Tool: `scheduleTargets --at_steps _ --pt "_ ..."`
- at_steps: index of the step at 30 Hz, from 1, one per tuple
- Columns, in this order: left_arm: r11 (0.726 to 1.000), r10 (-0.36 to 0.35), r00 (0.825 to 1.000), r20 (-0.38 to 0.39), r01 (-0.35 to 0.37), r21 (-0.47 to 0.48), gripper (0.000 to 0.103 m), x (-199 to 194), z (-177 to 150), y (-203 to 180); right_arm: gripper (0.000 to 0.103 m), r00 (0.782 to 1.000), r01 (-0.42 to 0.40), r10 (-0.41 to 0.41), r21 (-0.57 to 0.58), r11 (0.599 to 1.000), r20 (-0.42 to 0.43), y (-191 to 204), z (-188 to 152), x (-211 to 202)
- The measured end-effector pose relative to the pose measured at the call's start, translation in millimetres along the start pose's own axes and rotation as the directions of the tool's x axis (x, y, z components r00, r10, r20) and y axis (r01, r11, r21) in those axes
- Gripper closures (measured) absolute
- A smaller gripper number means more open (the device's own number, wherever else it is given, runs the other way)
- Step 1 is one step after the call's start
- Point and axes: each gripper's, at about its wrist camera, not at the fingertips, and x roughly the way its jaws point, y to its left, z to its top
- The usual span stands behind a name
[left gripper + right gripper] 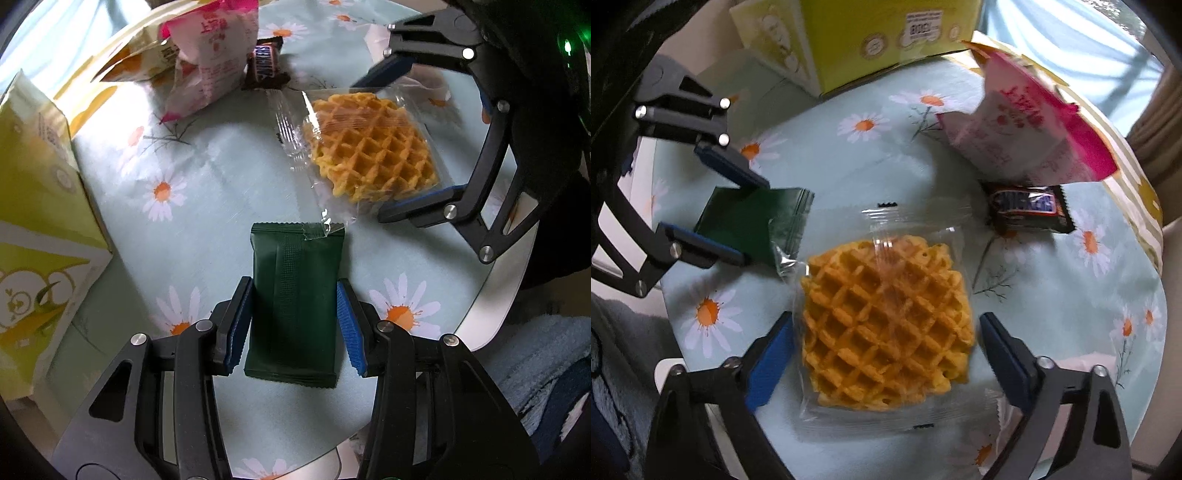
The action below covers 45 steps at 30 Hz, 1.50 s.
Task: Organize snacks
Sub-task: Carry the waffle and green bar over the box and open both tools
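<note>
Right now our left gripper (294, 325) is closed on the dark green packet (295, 306), its blue pads (347, 325) pressed against the two long sides near the packet's lower end, with the packet lying flat on the daisy-print tablecloth (207, 206). Our right gripper (886, 350) straddles the wrapped waffle (886, 328); its fingers (768, 358) stand on either side of the clear wrapper with a gap on the right side, so we judge it open and holding nothing yet.

A corner of the waffle's wrapper overlaps the top edge of the green packet, so the two touch. To do this step well, we should lift the green packet straight up and slowly, so that it does not drag the wrapper along. For the waffle, we should centre the fingers on the firm biscuit and not on the loose film at the ends, and close gently, since it looks brittle and the film slippery.

Further off, a small chocolate bar (1028, 208) lies beside a pink and white bag (1027, 140), which rests against a yellow striped bag (125, 66). Beyond them a yellow-green box (879, 40) stands at the table's edge; we guess it is where the snacks belong, though we cannot tell from here whether it is open
</note>
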Motion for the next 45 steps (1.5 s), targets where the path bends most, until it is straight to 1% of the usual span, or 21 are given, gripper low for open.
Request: scheduleTargets --at_steps 2,3,7,9,13,17,19,22,25,30,33,38,42,45 --pt "1.000 -0.005 1.000 0.002 0.005 -0.016 0.062 0 1 2 0.024 1.000 -0.015 0.015 -0.003 1.000 0.006 3 3 -1" --pt "0.999 -0.007 1.000 0.005 0.007 -0.031 0.062 1 1 5 0.026 1.000 -0.007 0.007 -0.007 1.000 0.004 4 4 -1" --pt "0.995 -0.024 1.000 0.017 0.026 -0.092 0.062 2 0 18 0.029 1.000 0.005 -0.005 0.030 1.000 0.010 7 7 -2" --pt "0.994 -0.017 0.999 0.028 0.020 -0.108 0.062 -3 1 24 0.029 1.000 0.007 -0.008 0.062 0.998 0.017 5 7 -6" --pt "0.991 -0.004 0.999 0.052 0.011 -0.130 0.062 -18 4 30 0.029 0.998 0.002 -0.009 0.115 0.993 0.059 2 8 -24" --pt "0.988 0.027 0.995 0.097 -0.012 -0.156 0.062 -51 9 29 0.029 0.993 0.005 -0.021 0.142 0.990 0.113 4 16 -56" --pt "0.984 0.030 0.992 0.123 -0.008 -0.179 0.062 -68 12 32 0.029 0.990 0.007 -0.027 0.148 0.989 0.137 -1 17 -74" --pt "0.971 0.051 0.985 0.165 -0.010 -0.240 0.062 -95 14 37 0.029 0.984 0.010 -0.038 0.159 0.987 0.174 -6 24 -104" --pt "0.956 0.062 0.972 0.225 0.007 -0.294 0.062 -122 14 51 0.029 0.978 0.014 -0.051 0.178 0.984 0.203 -17 26 -130" --pt "0.943 0.116 0.950 0.291 -0.013 -0.334 0.062 -160 14 79 0.029 0.965 0.042 -0.090 0.194 0.980 0.246 -18 56 -160" --pt "0.934 0.130 0.937 0.324 -0.006 -0.356 0.062 -178 11 105 0.029 0.961 0.050 -0.103 0.204 0.978 0.257 -15 82 -171" --pt "0.922 0.156 0.921 0.357 -0.006 -0.388 0.062 -203 -1 154 0.029 0.951 0.059 -0.121 0.216 0.975 0.284 -11 126 -175" --pt "0.909 0.188 0.911 0.367 -0.020 -0.416 0.062 -217 -15 198 0.029 0.941 0.040 -0.116 0.237 0.971 0.318 -3 168 -172" --pt "0.890 0.215 0.908 0.359 -0.031 -0.455 0.062 -223 -29 236 0.029 0.936 0.036 -0.126 0.266 0.963 0.330 1 197 -163"
